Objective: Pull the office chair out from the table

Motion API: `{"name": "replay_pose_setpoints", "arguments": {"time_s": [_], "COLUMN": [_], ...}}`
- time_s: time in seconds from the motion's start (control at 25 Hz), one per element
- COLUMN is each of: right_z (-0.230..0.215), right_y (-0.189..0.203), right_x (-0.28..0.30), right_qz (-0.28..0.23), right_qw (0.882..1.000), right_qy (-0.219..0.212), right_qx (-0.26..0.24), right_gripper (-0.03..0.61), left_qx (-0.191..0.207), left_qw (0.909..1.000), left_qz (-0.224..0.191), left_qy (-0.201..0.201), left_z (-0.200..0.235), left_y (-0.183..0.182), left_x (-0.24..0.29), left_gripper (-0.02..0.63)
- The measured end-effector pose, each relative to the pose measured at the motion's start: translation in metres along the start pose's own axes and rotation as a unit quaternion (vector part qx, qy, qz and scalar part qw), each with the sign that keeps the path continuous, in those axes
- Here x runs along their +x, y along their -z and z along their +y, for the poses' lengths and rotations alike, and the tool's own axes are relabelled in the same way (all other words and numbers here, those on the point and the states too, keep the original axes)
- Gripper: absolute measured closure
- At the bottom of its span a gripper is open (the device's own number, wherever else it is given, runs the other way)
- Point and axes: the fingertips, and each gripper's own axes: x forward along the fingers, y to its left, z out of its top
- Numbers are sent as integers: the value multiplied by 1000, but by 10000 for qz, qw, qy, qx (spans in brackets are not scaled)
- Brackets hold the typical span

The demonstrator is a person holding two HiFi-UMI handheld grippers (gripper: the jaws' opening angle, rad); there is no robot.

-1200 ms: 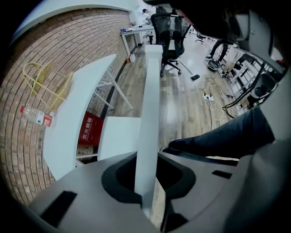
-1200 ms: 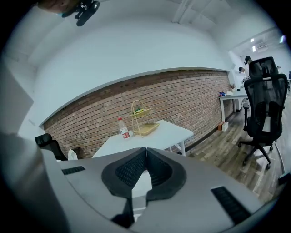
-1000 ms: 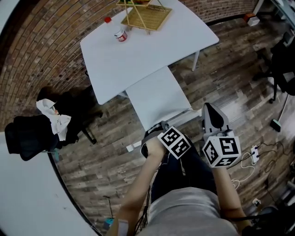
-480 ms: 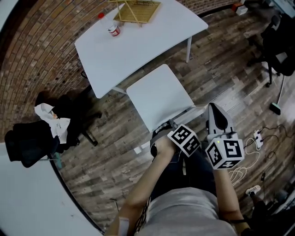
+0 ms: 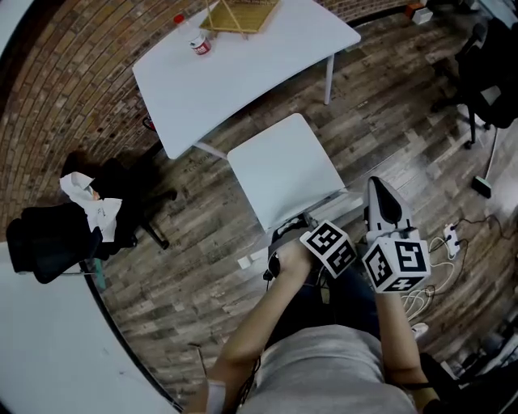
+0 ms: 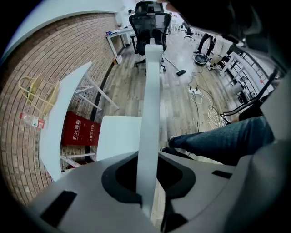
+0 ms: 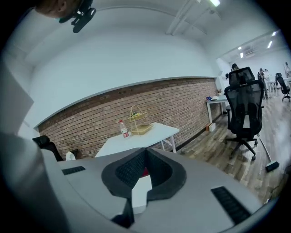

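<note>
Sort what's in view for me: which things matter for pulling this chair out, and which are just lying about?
In the job:
white chair
white table
left tool, clamped on the chair's backrest

Lying about:
plastic bottle
wire basket
red box by the wall
black office chair
white cloth

Chair position: the white office chair seat [image 5: 283, 178] has been drawn out from the white rectangular table [image 5: 243, 73]. Its far edge, earlier level with the table edge, now lies apart from it.
Floor gap: a strip of brown wood-plank floor [image 5: 271, 111] is now exposed between seat and table.
Grippers: the left gripper [image 5: 287, 230] and right gripper [image 5: 379, 194] have been carried back with the thin white backrest [image 5: 328, 202], away from the table.
Head view framing: the yellow wire basket [image 5: 243, 12] and the clear plastic bottle with red cap [image 5: 197, 42] are now nearer the top edge. More of the basket is cut off.
</note>
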Motion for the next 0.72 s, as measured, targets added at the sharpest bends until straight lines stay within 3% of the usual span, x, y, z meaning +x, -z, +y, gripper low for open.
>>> {"name": "replay_pose_setpoints", "arguments": {"time_s": [0.2, 0.48, 0.72], "right_z": [2, 7, 10], "right_y": [-3, 2, 2], "right_x": [-11, -18, -20], "right_qz": [90, 224, 242], "right_qw": [9994, 9975, 9966], "right_qy": [-293, -602, -751], "right_qx": [-170, -292, -257], "right_gripper": [563, 563, 563], "left_qx": [-46, 182, 112], "left_qw": [9999, 9974, 9884], "left_qz": [-142, -377, -1162], "left_qy": [-50, -580, -974], "left_z": [-2, -1, 2], "left_y": [-1, 0, -6], "left_x": [0, 0, -15], "left_gripper": [530, 517, 499]}}
